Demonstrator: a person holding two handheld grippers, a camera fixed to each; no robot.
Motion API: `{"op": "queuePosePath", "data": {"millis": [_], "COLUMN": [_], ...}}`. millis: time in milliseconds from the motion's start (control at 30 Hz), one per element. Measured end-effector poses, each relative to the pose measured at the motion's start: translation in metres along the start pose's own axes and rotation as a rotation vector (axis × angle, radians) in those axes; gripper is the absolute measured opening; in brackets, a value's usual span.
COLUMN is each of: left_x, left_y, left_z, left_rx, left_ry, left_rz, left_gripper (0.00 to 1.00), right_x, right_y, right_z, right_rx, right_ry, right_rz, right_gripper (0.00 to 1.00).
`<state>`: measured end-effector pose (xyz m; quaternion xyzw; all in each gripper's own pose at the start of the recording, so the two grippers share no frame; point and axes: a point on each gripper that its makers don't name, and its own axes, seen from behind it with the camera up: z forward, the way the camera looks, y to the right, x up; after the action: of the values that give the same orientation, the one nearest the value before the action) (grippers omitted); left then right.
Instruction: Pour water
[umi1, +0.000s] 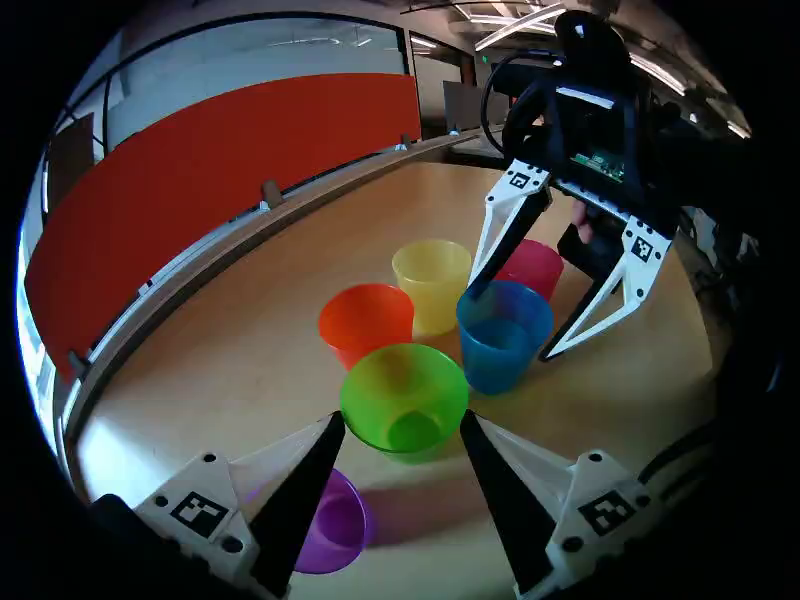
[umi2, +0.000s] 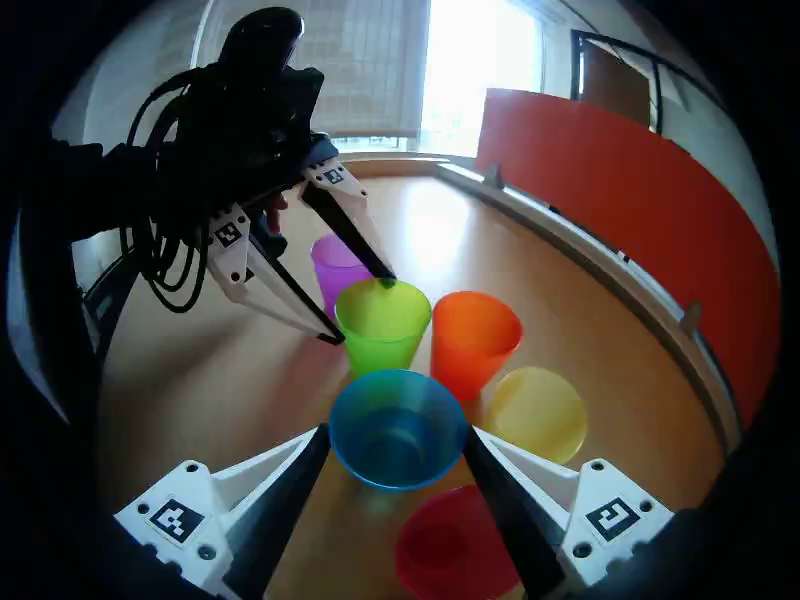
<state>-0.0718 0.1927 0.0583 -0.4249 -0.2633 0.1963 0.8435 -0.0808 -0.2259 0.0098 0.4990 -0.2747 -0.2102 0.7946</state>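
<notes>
Purple plastic cup (umi1: 340, 525) sits nearest on the wooden surface (umi1: 250, 380), just beneath the left tool (umi1: 400, 425). That tool's fingers are spread on either side of a green cup (umi1: 405, 400); whether they touch it is unclear. Beyond stand an orange cup (umi1: 365, 320), a blue cup (umi1: 500, 345) and a yellow cup (umi1: 432, 280), closely packed. The right tool (umi1: 512, 322), also spread, straddles the blue cup, which seems to hold some water. A red cup (umi1: 535, 265) is farthest. These thin, light, smooth cups probably flex and slip, so grip the blue wall mid-height, gently, and tilt slowly.
</notes>
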Motion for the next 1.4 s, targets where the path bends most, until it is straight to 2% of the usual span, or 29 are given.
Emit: {"op": "queuePosePath", "data": {"millis": [1400], "left_x": [-0.001], "left_y": [0.004], "left_z": [0.026], "left_rx": [-0.006], "left_ry": [-0.016], "left_rz": [-0.017], "left_gripper": [0.85], "right_x": [-0.003], "right_y": [0.002], "right_z": [0.015], "right_rx": [0.001], "right_ry": [-0.010], "right_rz": [0.004], "right_gripper": [1.00]}}
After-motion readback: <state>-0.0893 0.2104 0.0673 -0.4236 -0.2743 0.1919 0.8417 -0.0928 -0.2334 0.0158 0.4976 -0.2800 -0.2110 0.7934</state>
